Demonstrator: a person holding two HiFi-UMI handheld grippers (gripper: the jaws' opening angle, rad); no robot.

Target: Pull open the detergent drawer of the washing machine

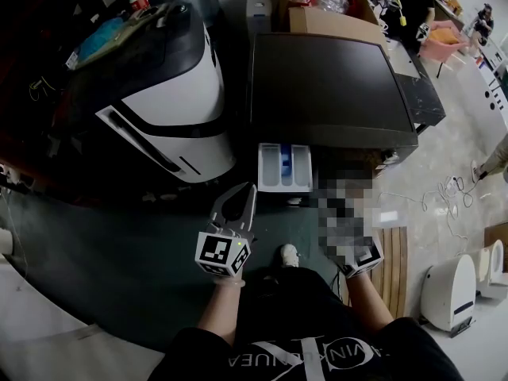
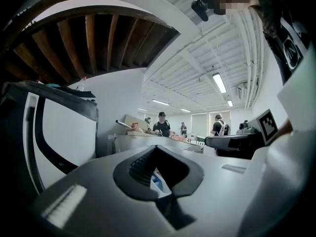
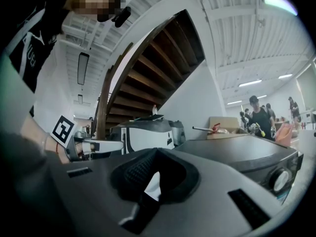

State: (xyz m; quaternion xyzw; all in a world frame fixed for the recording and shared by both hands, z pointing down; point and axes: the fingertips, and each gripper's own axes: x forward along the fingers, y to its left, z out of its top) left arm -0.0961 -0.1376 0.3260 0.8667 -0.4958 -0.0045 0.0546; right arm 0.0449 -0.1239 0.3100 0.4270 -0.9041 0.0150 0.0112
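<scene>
The washing machine (image 1: 333, 78) has a dark flat top and stands ahead of me. Its white detergent drawer (image 1: 284, 167) with blue compartments is pulled out at the front left. My left gripper (image 1: 248, 190) hovers just short of the drawer, its jaws shut on nothing. Between the shut jaws of the left gripper (image 2: 157, 149), a bit of the drawer (image 2: 157, 181) shows through the gap. My right gripper (image 3: 157, 151) also has its jaws together and empty. In the head view a mosaic patch covers most of it; only its marker cube (image 1: 362, 257) shows.
A white and black appliance (image 1: 167, 109) stands left of the washer. A cardboard box (image 1: 325, 14) sits behind it, with people at the back right. Cables (image 1: 444, 193), a slatted wooden board (image 1: 394, 252) and a white device (image 1: 452, 288) lie on the floor at the right.
</scene>
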